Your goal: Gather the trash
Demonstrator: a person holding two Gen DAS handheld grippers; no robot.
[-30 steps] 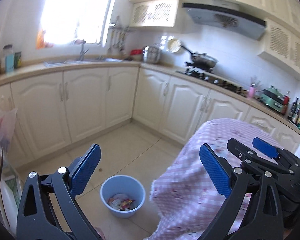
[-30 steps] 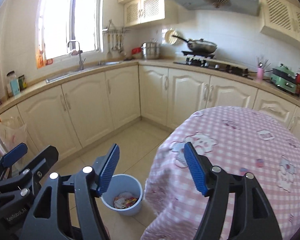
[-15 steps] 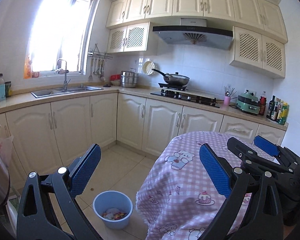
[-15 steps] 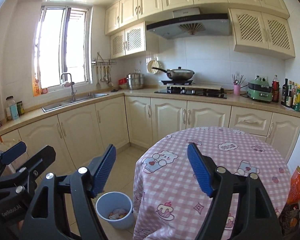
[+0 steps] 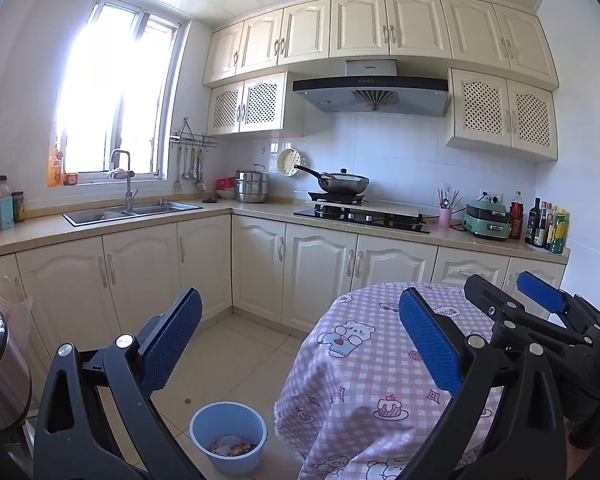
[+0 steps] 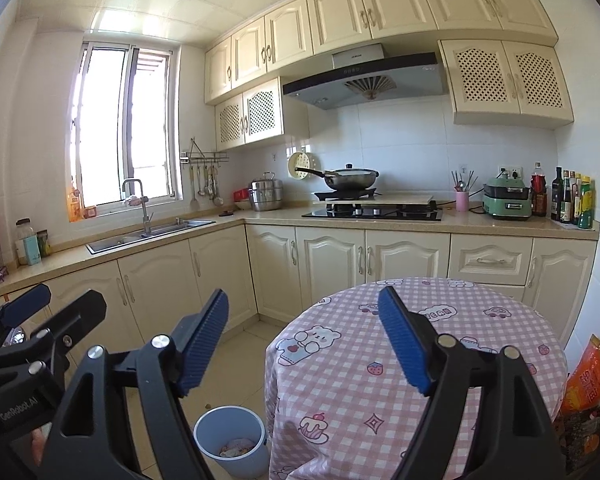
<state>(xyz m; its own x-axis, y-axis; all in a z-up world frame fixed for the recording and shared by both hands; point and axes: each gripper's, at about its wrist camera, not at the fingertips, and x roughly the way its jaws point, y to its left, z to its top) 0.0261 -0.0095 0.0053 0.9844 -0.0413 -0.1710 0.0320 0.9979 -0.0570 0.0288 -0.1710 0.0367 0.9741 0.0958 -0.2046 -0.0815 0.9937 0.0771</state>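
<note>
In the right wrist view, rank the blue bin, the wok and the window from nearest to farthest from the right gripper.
From the right gripper, whose jaws are opening with nothing between them:
1. Blue bin, on the floor just below, beside the table.
2. Wok, on the stove at the far counter, ahead.
3. Window, far left wall behind the sink.

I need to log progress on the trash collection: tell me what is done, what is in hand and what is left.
Done: the round blue plastic bin on the floor already holds wrappers, and the pink checked tablecloth looks bare. In hand: nothing; the left gripper stands open and the right gripper's jaws are opening, both empty. Left: a small brown crumb lies on the tiles beside the bin; the orange packet may be trash, I cannot tell.
</note>
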